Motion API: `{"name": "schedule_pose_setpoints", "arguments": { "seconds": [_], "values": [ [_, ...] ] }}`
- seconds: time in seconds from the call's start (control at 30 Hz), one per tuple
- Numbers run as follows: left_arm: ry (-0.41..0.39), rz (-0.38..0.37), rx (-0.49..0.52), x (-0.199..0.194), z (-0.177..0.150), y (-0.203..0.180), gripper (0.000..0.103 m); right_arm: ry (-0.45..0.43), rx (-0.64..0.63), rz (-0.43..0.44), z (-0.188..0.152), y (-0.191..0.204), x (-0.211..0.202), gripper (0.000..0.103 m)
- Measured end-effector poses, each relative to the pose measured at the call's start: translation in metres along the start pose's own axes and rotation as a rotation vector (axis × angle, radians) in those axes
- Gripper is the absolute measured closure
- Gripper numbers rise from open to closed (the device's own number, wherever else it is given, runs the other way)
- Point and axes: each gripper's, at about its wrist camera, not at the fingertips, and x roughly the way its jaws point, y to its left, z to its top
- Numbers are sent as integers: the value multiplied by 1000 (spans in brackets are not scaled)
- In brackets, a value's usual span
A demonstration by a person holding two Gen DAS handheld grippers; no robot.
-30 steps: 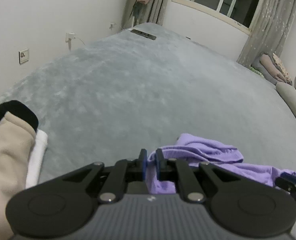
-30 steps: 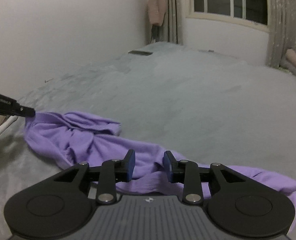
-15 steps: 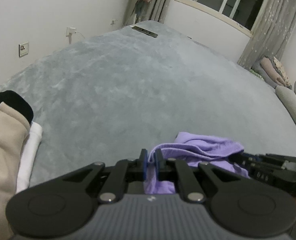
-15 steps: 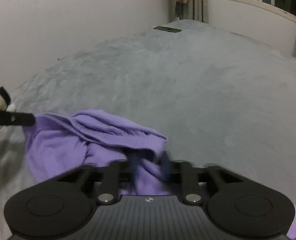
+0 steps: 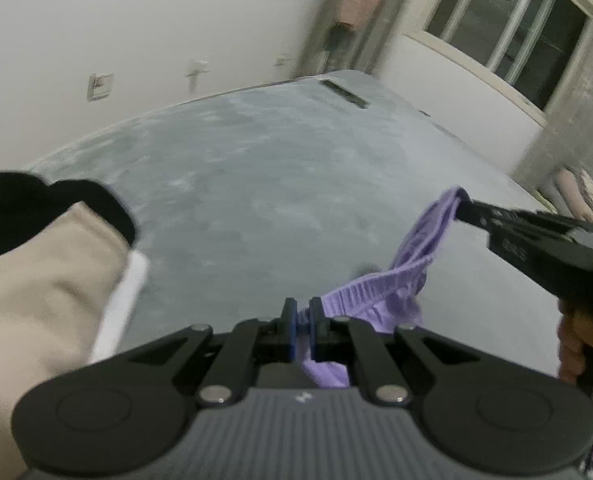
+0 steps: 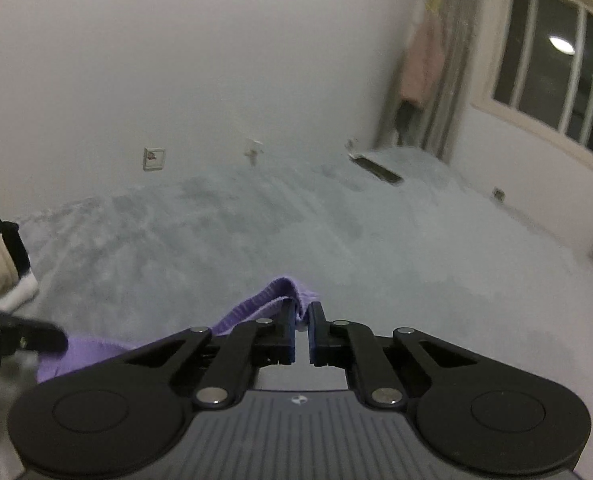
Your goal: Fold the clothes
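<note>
Two grippers held one purple garment [image 5: 412,268] between them, lifted above the grey bed [image 5: 256,184]. The left gripper [image 5: 301,322] had its fingers clenched on a ribbed edge, and the right gripper [image 6: 301,320] pinched another part of that edge, so the cloth hung stretched from one to the other, probably to shake it straight for folding. Off to the left sat one pile of clothes [image 5: 36,280] in three colours: black, beige and white, apparently kept aside so the middle of the bed stayed free. One hand [image 5: 572,344] showed under the right gripper's body.
</note>
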Motion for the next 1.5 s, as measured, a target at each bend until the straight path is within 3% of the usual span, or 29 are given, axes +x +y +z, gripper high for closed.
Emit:
{"name": "schedule_pose_setpoints", "arguments": {
  "seconds": [0.3, 0.43, 0.53, 0.67, 0.9, 0.97, 1.0, 1.03, 1.2, 1.27, 1.4, 1.43, 1.47, 1.5],
  "values": [
    [-35, 126, -121, -10, 4, 23, 98, -66, -24, 70, 38, 60, 51, 96],
    [-16, 181, -125, -2, 5, 29, 98, 28, -41, 75, 32, 69, 67, 95],
    [22, 184, -157, 7, 4, 34, 98, 80, -5, 56, 14, 55, 66, 83],
    [-4, 193, -147, 3, 6, 32, 98, 132, 99, 85, -10, 24, 51, 69],
    [-93, 265, -167, -11, 12, 35, 96, 208, 38, 118, -62, 0, -9, 60],
    [-116, 224, -100, -13, 10, 23, 90, 216, 57, 134, -77, -8, -28, 58],
    [-105, 191, -73, -11, 7, 16, 79, 224, 61, 136, -84, -13, -35, 57],
    [-92, 157, -46, -8, 4, 9, 76, 235, 65, 133, -91, -19, -41, 56],
    [31, 16, 63, 17, -14, -21, 76, 269, 147, 77, -121, -54, -63, 56],
    [83, -30, 88, 26, -22, -30, 75, 273, 198, 96, -131, -68, -69, 56],
    [149, -76, 134, 39, -36, -47, 66, 283, 162, 82, -135, -69, -65, 58],
    [154, -71, 141, 41, -38, -48, 66, 284, 151, 77, -136, -69, -63, 69],
    [158, -67, 148, 43, -39, -50, 66, 286, 140, 71, -137, -69, -62, 88],
    [158, -61, 150, 44, -39, -48, 66, 288, 130, 65, -138, -68, -60, 96]
  ]
}}
